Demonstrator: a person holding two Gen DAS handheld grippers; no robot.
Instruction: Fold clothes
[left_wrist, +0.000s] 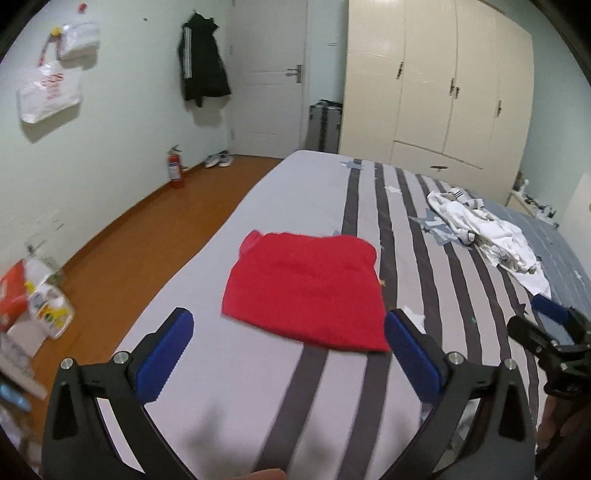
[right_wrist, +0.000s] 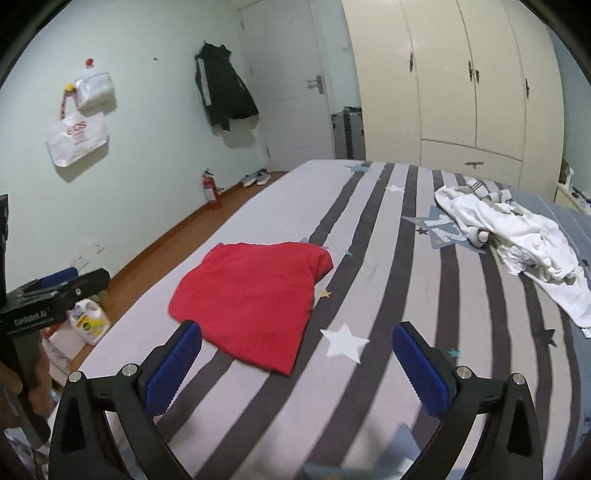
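red garment (left_wrist: 306, 291) folded flat on striped bed (left_wrist: 258, 387); left tool (left_wrist: 288, 347), right tool (right_wrist: 297, 360) spread wide, empty.

left gripper (left_wrist: 288, 332): jaws spread wide, blue pads (left_wrist: 164, 354) facing each other, nothing between them, held above bed surface, aimed forward. right gripper (right_wrist: 297, 345): jaws likewise wide apart, blue pads (right_wrist: 421, 363) empty, held level alongside left one. each gripper's black body visible at edge of other's view, gripped from below by person's hand (right_wrist: 35, 380), partly seen.
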